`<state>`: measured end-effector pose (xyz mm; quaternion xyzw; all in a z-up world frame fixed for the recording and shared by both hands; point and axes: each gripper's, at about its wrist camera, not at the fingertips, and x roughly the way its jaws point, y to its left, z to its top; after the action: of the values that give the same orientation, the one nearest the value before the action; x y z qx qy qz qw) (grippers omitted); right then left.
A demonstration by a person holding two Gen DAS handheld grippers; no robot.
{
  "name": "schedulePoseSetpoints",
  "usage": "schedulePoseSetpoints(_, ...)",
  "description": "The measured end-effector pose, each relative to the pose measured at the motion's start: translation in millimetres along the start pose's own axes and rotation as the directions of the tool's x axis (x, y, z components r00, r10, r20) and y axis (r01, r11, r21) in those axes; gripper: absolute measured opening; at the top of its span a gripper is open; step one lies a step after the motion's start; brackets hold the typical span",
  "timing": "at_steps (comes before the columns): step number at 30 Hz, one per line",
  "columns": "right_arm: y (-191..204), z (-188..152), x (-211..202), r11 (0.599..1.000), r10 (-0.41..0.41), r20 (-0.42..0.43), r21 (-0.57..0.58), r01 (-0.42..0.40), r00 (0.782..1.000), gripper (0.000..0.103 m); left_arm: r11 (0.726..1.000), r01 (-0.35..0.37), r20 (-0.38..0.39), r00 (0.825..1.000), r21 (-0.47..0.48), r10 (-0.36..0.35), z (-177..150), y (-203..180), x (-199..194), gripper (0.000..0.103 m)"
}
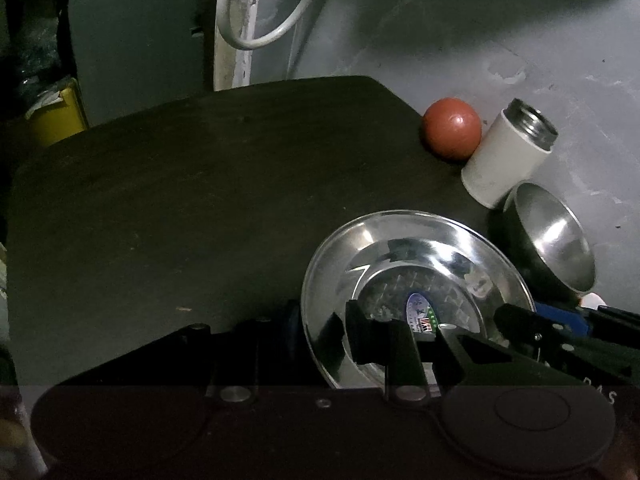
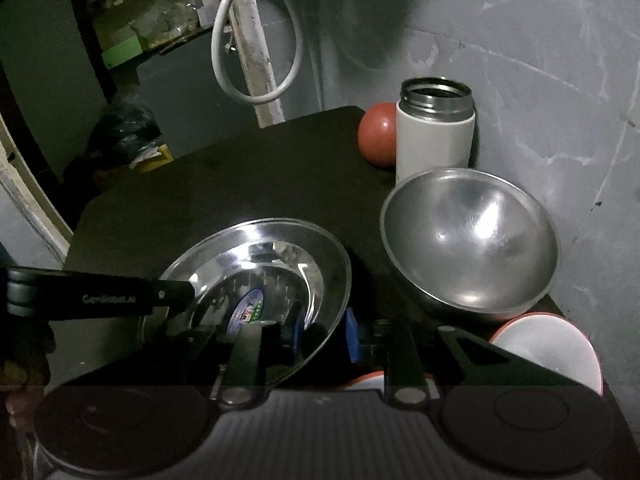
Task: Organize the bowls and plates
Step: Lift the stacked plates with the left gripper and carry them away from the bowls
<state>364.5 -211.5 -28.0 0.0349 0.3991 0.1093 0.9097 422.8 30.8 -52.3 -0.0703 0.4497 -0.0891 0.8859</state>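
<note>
- The steel plate (image 2: 256,288), tilted, sits just left of the steel bowl (image 2: 472,240) on the dark worktop (image 1: 180,208).
- The left tongs (image 1: 332,332) and right tongs (image 2: 320,336) each straddle the plate's rim; whether they pinch it, I cannot tell.
- If either side slips, the plate could clatter into the bowl.
- The plate's sticker (image 1: 420,312) is unreadable; the left tongs' arm reads roughly "GenRobot.AI".
</note>
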Motion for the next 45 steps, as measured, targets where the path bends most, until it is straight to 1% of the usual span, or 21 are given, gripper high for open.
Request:
schedulePoseSetpoints(5,11.0,-1.9,-17.2,0.999,0.006,0.043,-0.043,-0.004,0.999,0.025,1.0,-0.005,0.044,0.999,0.014,0.005,-5.8,0.3,-21.5,0.026)
schedulePoseSetpoints(12,25.5,-8.6,-49.1,0.996,0.037,0.089,-0.079,-0.03,0.995,0.025,1.0,-0.004,0.109,0.994,0.013,0.002,-16.8,2.1,-63.3,0.026)
schedulePoseSetpoints(17,37.9,-14.8,-75.2,0.992,0.074,0.116,-0.114,-0.061,0.99,0.025,1.0,-0.023,0.163,0.986,0.007,0.021,-33.7,1.4,-95.8,0.026)
schedulePoseSetpoints(21,49.8,-23.8,-96.2,0.984,0.107,0.136,-0.158,-0.085,0.985,0.025,0.999,-0.039,0.187,0.982,-0.003,0.039,-50.6,3.2,-120.6,0.026)
schedulePoseSetpoints(27,66.5,-37.7,-115.6,0.971,0.155,0.133,-0.204,-0.126,0.979,0.025,0.997,-0.068,0.19,0.979,-0.028,0.072,-74.5,9.7,-147.5,0.026)
schedulePoseSetpoints(33,79.5,-51.4,-125.4,0.958,0.191,0.111,-0.24,-0.16,0.975,0.025,0.994,-0.089,0.181,0.979,-0.057,0.098,-97.8,19.3,-165.4,0.026)
schedulePoseSetpoints(41,91.0,-68.3,-130.9,0.938,0.218,0.06,-0.289,-0.192,0.974,0.026,0.991,-0.114,0.151,0.981,-0.063,0.123,-125.3,28.1,-177.1,0.027)
schedulePoseSetpoints(45,93.7,-80.6,-132.1,0.926,0.231,0.029,-0.314,-0.21,0.973,0.026,0.99,-0.128,0.129,0.982,-0.064,0.135,-139.0,29.5,-177.0,0.027)
